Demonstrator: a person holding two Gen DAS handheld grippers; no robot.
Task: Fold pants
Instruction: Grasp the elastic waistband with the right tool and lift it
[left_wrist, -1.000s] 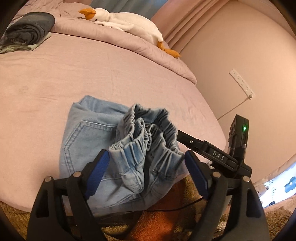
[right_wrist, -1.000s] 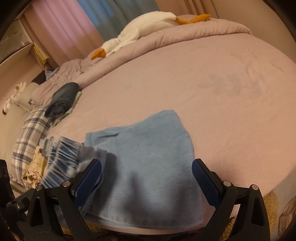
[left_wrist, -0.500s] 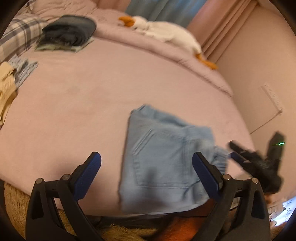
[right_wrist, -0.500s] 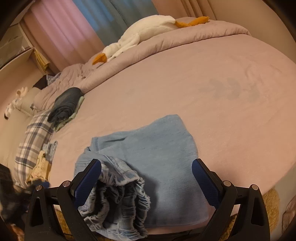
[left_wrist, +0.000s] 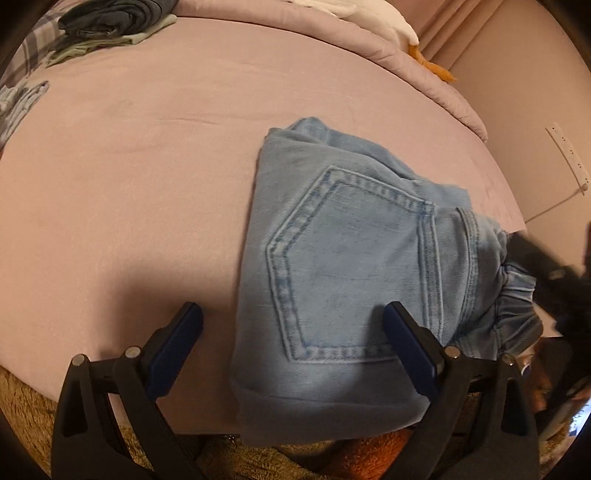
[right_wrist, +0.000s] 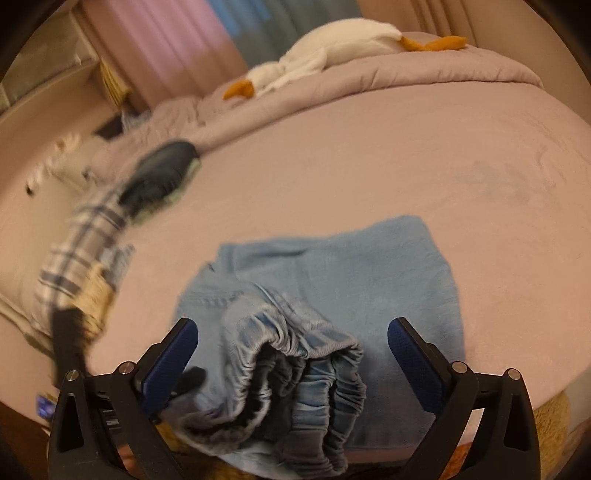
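The left claw (left_wrist: 291, 332), blue pads spread apart and gripping nothing, hovers low over the near edge of the mauve-sheeted bed (left_wrist: 147, 155), its right pad above the folded light-blue denim pants (left_wrist: 343, 266) lying there pocket-up. The right claw (right_wrist: 291, 347) is likewise open and empty, the pants' gathered elastic waistband (right_wrist: 295, 373) bunched between its pads at the same edge. Farther up the bed lie a dark folded garment (right_wrist: 159, 173), a plaid cloth (right_wrist: 85, 236) and a white plush goose (right_wrist: 325, 55).

One pants (left_wrist: 343, 280), one goose toy (right_wrist: 325, 55), perhaps two folded garments (left_wrist: 110, 22) (blurred).
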